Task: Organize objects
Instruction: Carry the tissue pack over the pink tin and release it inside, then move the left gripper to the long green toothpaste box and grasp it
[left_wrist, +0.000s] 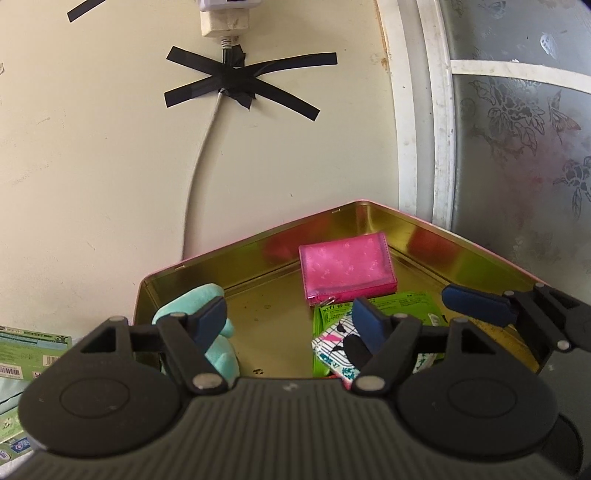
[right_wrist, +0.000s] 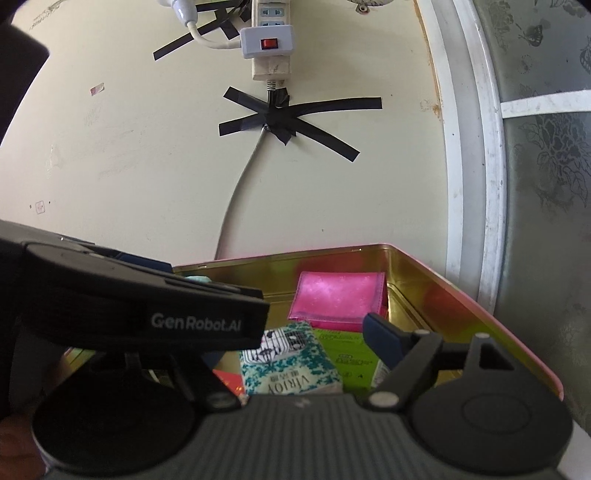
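Backing the gold tin (left_wrist: 258, 254), a cream wall (left_wrist: 92, 147) carries taped cable (left_wrist: 199, 155).

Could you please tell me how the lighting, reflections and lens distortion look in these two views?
Left wrist view: even daylight; the gold tin mirrors pink and red blurs; the door frame bows from the fisheye. Right wrist view: the left claw blocks the lower left in shadow; the pink wallet glares.

Left black two-finger gripper (left_wrist: 288, 321): jaws apart, nothing pressed between blue pads. Right black two-finger gripper (left_wrist: 476, 306): jaws apart, empty, just beside the left, angled downward.
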